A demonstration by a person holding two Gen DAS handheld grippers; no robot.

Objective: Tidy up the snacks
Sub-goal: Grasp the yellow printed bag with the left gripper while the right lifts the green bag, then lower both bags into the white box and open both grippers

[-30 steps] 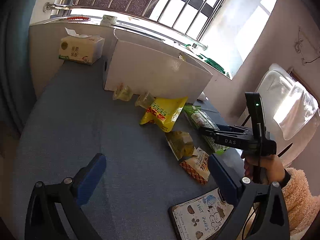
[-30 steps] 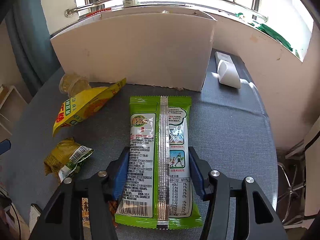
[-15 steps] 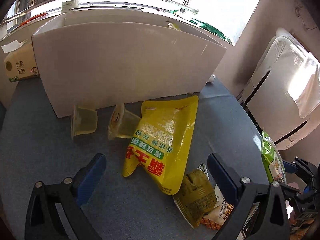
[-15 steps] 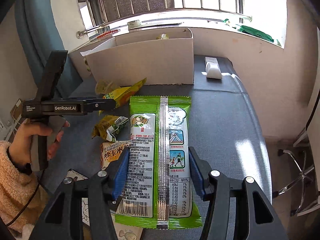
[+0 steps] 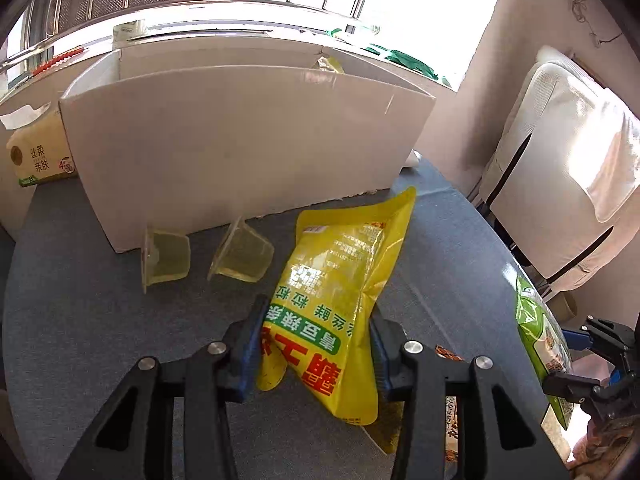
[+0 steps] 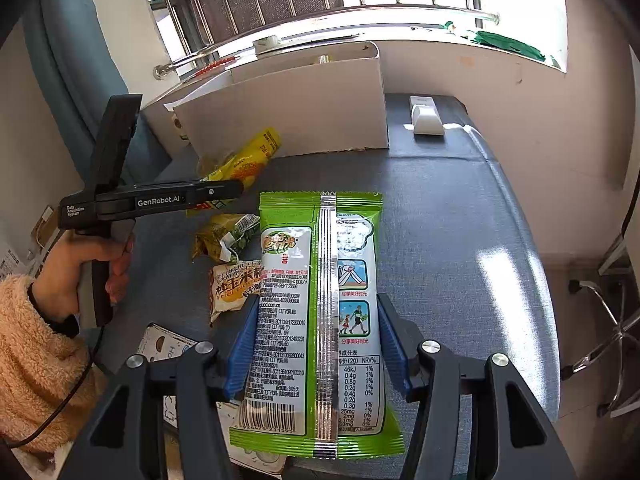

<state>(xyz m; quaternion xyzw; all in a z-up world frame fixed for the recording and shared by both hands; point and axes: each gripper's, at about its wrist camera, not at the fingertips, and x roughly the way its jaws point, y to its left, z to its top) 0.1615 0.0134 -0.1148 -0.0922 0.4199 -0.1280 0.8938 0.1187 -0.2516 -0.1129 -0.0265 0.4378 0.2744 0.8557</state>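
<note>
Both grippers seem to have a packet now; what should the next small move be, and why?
Probably lift the yellow bag toward the open white box. The left gripper has just been closing and its pads now pinch the bag, while the right gripper holds the green packet; the box stands just behind.

Two clear plastic jelly cups [image 5: 200,256] are lying side by side just before the tall white cardboard box [image 5: 240,140], left of the yellow snack pouch [image 5: 340,300], all sitting on the blue-grey cloth table [image 5: 80,320].
</note>
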